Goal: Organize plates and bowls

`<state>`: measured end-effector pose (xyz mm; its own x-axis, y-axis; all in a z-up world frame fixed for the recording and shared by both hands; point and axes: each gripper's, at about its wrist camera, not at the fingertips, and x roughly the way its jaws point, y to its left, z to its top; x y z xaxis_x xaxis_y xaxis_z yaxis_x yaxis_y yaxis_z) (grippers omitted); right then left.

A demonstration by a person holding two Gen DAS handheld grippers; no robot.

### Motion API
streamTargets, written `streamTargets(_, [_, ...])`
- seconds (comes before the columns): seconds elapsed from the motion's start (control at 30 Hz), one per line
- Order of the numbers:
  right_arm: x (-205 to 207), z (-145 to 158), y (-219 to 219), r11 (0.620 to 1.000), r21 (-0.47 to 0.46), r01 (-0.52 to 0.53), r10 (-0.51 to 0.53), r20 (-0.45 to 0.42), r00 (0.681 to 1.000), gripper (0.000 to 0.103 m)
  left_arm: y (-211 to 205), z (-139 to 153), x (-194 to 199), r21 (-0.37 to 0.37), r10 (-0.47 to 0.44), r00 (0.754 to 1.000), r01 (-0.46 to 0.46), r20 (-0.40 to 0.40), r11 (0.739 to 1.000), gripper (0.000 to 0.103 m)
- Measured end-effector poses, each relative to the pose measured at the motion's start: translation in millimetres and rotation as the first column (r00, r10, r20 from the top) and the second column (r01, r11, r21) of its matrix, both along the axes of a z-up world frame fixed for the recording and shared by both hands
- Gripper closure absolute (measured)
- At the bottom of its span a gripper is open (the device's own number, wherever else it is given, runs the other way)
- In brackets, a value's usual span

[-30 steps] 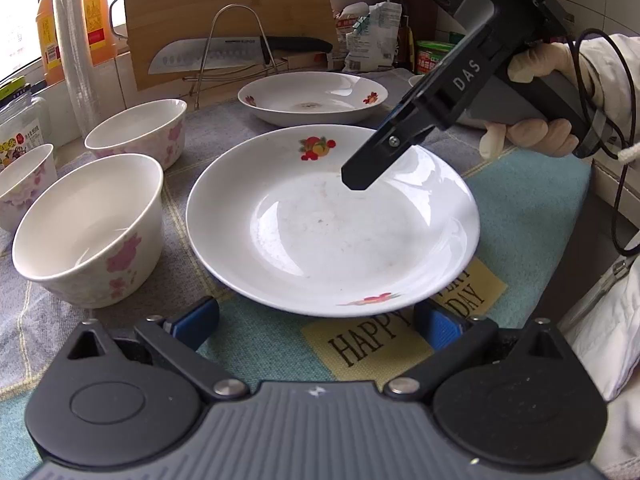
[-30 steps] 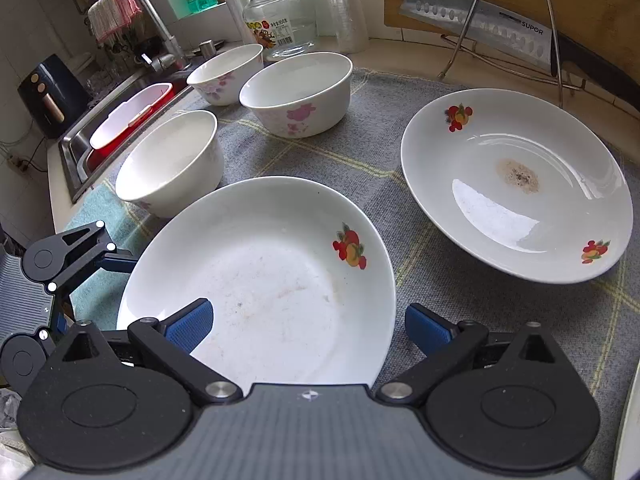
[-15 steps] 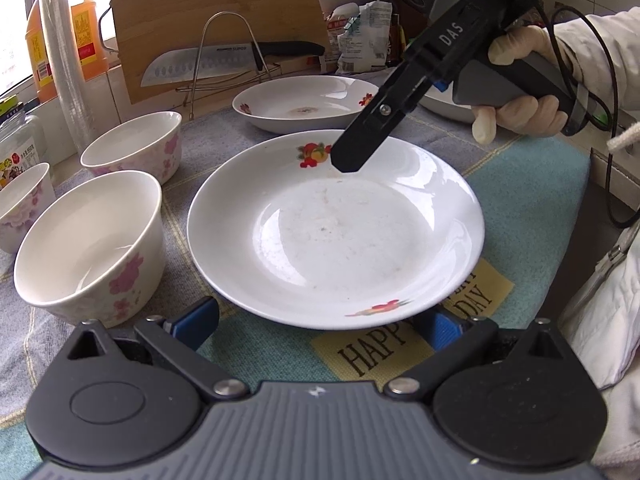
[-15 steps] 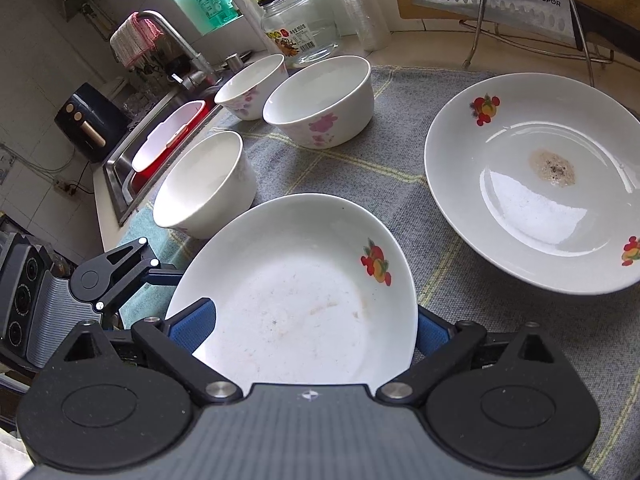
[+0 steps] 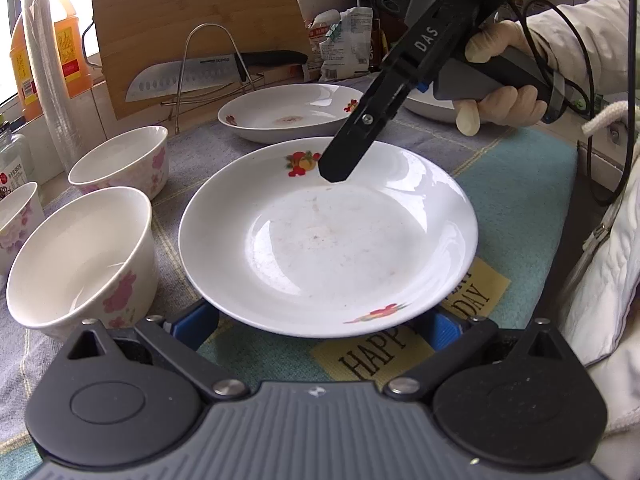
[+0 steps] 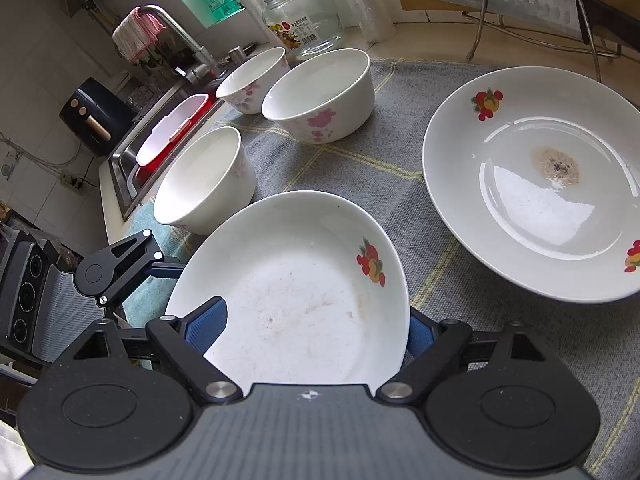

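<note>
A white plate with fruit prints (image 5: 320, 240) (image 6: 296, 300) lies on the cloth mat (image 5: 520, 200) in front of me. My left gripper (image 5: 320, 322) is open, its blue pads partly tucked under the plate's near rim on either side. My right gripper (image 6: 316, 324) reaches in from the far right, rolled on its side. Its upper finger (image 5: 340, 164) hovers just over the plate's far rim, and the lower one is hidden beneath. Its jaws are closing with the rim between them, the pads still wide apart. A second plate (image 5: 288, 112) (image 6: 532, 184) sits behind. Three flowered bowls (image 5: 80, 256) (image 6: 320, 92) stand at the left.
A wire rack (image 5: 208, 68) holding a knife (image 5: 180, 76) leans against a wooden board at the back, with bottles and a roll of plastic cups beside it. A glass jar (image 6: 304, 20) and a sink with a red basin (image 6: 172, 132) lie beyond the bowls.
The right gripper's finger slid left and down over the plate's far rim. The plate now fills more of both views and covers part of my left pads. The left gripper stayed put.
</note>
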<state>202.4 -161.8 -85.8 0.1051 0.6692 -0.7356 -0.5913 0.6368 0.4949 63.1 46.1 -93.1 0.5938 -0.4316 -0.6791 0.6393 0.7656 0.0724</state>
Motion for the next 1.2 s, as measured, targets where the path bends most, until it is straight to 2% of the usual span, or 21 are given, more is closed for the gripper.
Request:
streamTargets(0.43, [1,0,2,1.0,-0.021,-0.007,0.006,-0.025,1.0,0.01,2,-1,3,-0.009,-0.032,0.999,0.032,0.005,0.999,0.0])
streamTargets(1.2, [-5,6,-7,0.994,0.001,0.107,-0.106,-0.099,0.989,0.011,1,1,7,0.007,-0.077,0.997,0.077,-0.017,0.997,0.001])
